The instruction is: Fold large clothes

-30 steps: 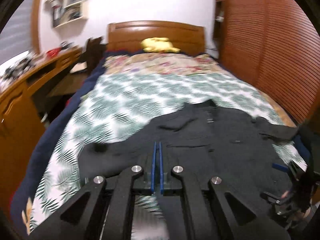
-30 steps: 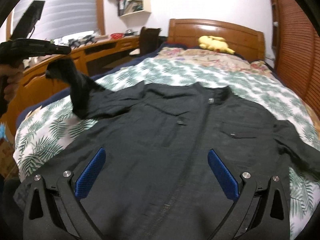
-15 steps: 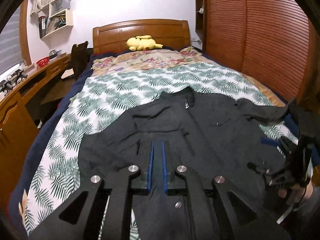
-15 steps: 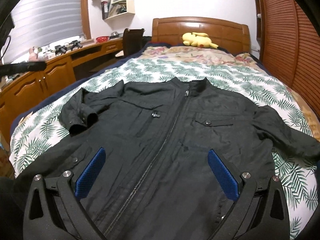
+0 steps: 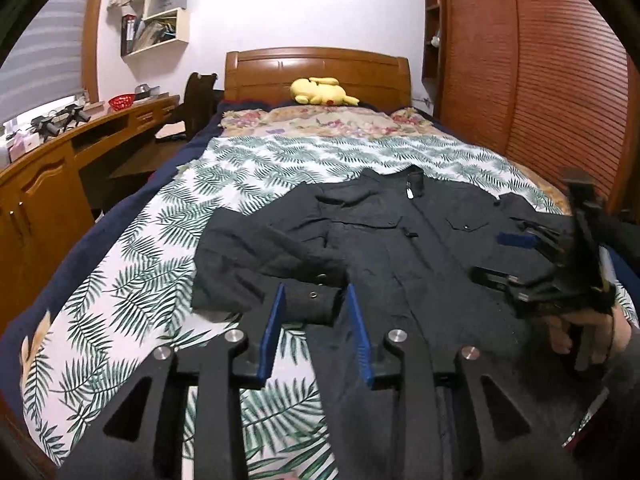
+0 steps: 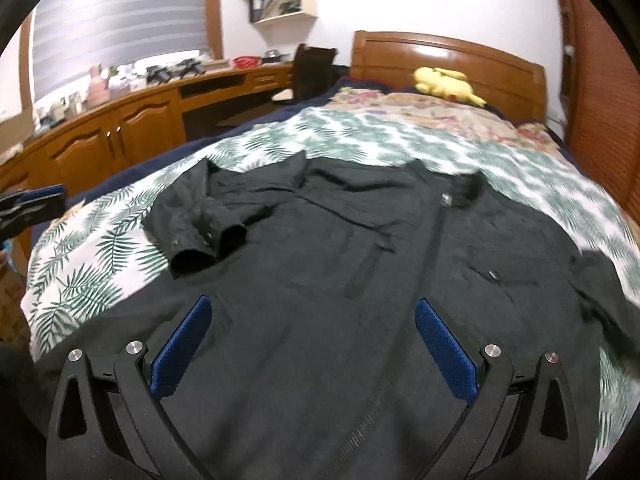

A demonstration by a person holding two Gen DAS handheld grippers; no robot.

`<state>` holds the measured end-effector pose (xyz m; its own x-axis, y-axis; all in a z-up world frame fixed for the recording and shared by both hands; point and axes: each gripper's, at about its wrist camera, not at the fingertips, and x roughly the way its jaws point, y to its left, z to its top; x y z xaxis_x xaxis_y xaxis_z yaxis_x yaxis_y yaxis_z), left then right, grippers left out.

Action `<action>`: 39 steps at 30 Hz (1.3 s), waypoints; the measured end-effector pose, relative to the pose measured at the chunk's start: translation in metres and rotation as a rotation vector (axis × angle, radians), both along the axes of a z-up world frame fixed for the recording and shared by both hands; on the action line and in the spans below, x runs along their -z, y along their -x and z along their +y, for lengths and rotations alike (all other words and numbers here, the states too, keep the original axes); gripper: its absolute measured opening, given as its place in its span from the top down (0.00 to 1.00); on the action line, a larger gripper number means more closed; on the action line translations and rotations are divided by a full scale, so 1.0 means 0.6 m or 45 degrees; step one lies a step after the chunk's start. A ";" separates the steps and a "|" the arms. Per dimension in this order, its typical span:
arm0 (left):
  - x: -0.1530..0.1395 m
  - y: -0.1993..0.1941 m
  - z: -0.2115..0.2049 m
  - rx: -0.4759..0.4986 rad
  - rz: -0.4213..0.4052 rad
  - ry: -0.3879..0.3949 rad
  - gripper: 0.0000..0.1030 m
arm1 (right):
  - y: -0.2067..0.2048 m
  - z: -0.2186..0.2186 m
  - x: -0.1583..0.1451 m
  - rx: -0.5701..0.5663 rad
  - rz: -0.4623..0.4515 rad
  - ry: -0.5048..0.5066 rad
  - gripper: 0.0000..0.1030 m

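A black zip jacket lies front-up and spread on the palm-print bedspread; it also shows in the right wrist view. Its left sleeve is folded in, with the cuff lying free between my left gripper's open blue pads. The cuff also shows in the right wrist view. My right gripper is open and empty above the jacket's lower front; it also shows at the right of the left wrist view.
A wooden headboard with a yellow plush toy stands at the far end. A wooden desk and cabinets run along the left. Slatted wardrobe doors line the right. A dark chair stands by the desk.
My left gripper was shut on the sleeve and carried it inward. It has now opened and let the cuff go on the jacket. The right gripper stayed open and shifted over the jacket.
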<state>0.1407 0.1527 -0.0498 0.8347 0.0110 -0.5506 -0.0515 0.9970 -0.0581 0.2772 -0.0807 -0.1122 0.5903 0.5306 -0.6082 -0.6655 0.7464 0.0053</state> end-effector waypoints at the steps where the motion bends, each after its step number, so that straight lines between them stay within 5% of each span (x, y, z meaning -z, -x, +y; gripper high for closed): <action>1: 0.000 0.005 0.005 0.000 -0.007 0.008 0.68 | -0.006 0.015 0.000 -0.015 -0.001 0.007 0.01; 17: 0.028 0.047 0.082 -0.072 -0.044 0.113 0.62 | -0.124 0.262 0.088 -0.245 0.212 0.127 0.31; 23: 0.029 0.050 0.088 -0.120 -0.054 0.078 0.60 | -0.125 0.280 0.099 -0.324 0.264 0.130 0.83; 27: 0.028 0.051 0.093 -0.140 -0.064 0.076 0.60 | -0.105 0.270 0.069 -0.354 0.182 0.104 0.93; 39: 0.023 0.040 0.063 -0.135 -0.099 0.048 0.60 | -0.010 0.151 -0.106 -0.354 -0.070 -0.076 0.95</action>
<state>0.1167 0.1908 -0.0635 0.8702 0.0818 -0.4858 -0.1500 0.9833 -0.1031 0.2835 0.0100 -0.0488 0.4486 0.7104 -0.5424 -0.8449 0.5349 0.0018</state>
